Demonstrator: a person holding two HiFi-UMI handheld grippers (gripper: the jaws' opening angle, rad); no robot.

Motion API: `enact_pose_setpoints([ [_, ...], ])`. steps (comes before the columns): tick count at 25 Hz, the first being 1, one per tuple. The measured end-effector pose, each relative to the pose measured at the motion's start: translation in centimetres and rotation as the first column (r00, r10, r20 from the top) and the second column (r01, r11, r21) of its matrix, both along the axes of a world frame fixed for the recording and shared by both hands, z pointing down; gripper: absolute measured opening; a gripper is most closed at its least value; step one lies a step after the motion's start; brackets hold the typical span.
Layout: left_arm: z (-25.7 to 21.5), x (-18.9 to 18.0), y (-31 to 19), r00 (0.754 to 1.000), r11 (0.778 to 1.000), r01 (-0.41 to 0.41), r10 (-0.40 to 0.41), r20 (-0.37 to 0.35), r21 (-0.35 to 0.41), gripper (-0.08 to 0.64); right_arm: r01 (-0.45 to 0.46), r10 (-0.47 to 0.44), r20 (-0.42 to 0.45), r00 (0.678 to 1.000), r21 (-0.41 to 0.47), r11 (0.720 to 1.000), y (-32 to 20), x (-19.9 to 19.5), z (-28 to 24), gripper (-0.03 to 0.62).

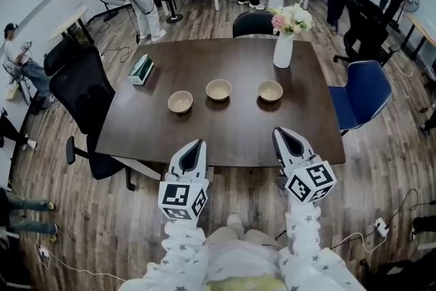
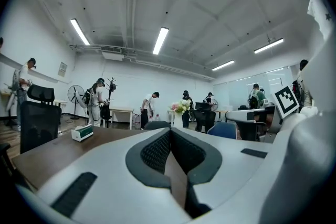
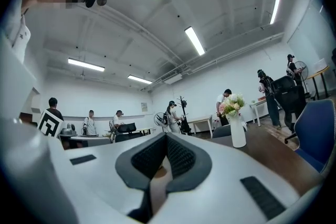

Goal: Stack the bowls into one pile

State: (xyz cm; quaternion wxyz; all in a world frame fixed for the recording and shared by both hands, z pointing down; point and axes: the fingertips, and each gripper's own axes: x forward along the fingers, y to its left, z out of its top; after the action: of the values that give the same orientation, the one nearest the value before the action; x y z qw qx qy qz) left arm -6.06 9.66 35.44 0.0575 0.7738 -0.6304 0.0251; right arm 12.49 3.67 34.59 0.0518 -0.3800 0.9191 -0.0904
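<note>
Three tan bowls stand apart in a row on the dark wooden table [image 1: 231,136]: the left bowl [image 1: 180,101], the middle bowl [image 1: 219,89] and the right bowl [image 1: 270,90]. All are upright and empty. My left gripper [image 1: 193,145] hovers over the table's near edge, short of the left bowl, its jaws together and empty. My right gripper [image 1: 284,133] is level with it, short of the right bowl, also shut on nothing. In the left gripper view the left gripper [image 2: 170,136] has its pads meeting; in the right gripper view the right gripper [image 3: 167,139] does too. The bowls are hidden behind the jaws there.
A white vase of flowers [image 1: 283,50] stands at the table's far right and a green tissue box [image 1: 141,69] at the far left. A black chair [image 1: 85,88] flanks the left side, a blue chair [image 1: 364,92] the right. Several people work further back.
</note>
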Motion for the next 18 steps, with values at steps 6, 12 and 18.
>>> enact_pose_setpoints([
  [6,1.3,-0.5,-2.5,0.999,0.999,-0.03,0.03,-0.015,-0.029,0.026,-0.044,0.044,-0.014,0.999,-0.039,0.998,-1.9,-0.1,1.6,0.021],
  [12,2.7,-1.0,-4.6,0.999,0.998,-0.029,0.027,-0.028,-0.063,0.026,-0.067,0.066,-0.02,0.998,-0.082,0.994,-4.5,0.0,3.0,0.021],
  [18,3.3,-2.0,-9.8,0.999,0.997,-0.013,0.01,-0.04,-0.076,0.026,-0.064,0.063,-0.014,0.998,-0.104,0.993,-9.9,-0.6,3.9,0.021],
])
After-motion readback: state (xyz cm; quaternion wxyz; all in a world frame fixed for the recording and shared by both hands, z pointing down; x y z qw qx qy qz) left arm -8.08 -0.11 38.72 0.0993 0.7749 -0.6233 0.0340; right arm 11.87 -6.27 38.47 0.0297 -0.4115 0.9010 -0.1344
